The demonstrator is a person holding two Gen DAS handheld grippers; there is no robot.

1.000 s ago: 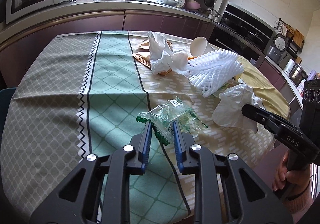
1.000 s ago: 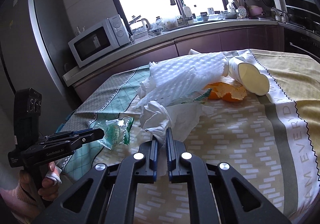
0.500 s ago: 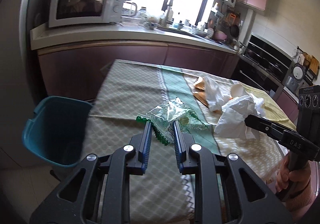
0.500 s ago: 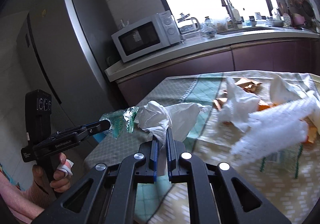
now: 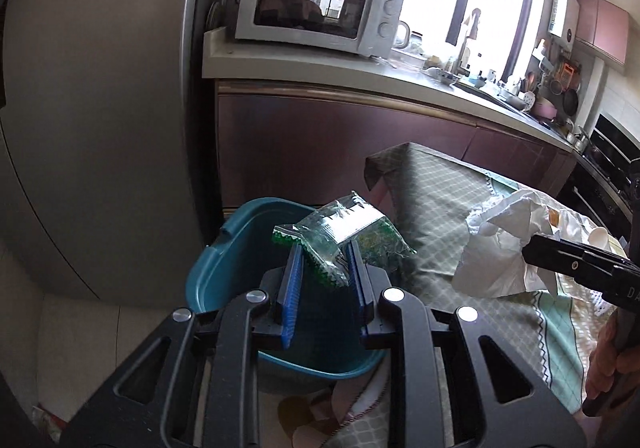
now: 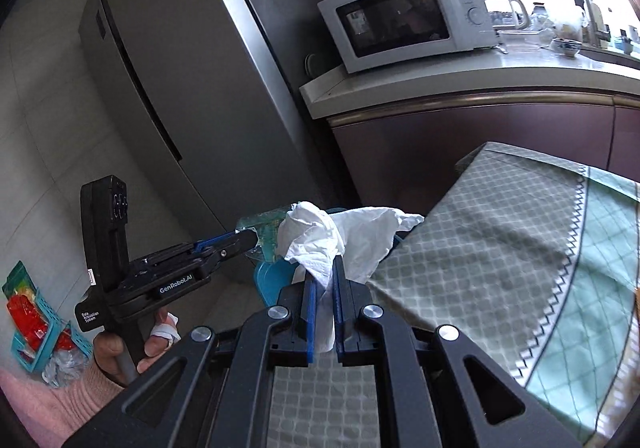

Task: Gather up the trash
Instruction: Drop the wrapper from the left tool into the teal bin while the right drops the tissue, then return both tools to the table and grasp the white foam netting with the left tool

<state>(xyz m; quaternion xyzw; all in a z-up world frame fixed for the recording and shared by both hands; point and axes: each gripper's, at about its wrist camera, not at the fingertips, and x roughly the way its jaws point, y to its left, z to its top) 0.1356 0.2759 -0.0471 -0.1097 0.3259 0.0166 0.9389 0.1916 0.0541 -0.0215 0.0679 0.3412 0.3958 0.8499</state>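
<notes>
A crinkly clear-and-green plastic wrapper [image 5: 340,232] is sitting pinched between the left gripper [image 5: 325,268]'s nearly closed blue pads, above the teal plastic bin [image 5: 224,256]. The right gripper [image 6: 323,284] is clamping a crumpled white tissue [image 6: 332,236] beside the checked tablecloth [image 6: 500,248]. Only the right view is showing "GenRobot.AI" on the left gripper's body.

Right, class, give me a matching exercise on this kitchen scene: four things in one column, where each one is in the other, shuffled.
Things:
1. wrapper
2. tissue
3. bin
4. microwave

Places:
A. on the counter
B. in the left claw
C. on the floor beside the table
D. in the right claw

Pairs: 1-B, 2-D, 3-C, 4-A
</notes>
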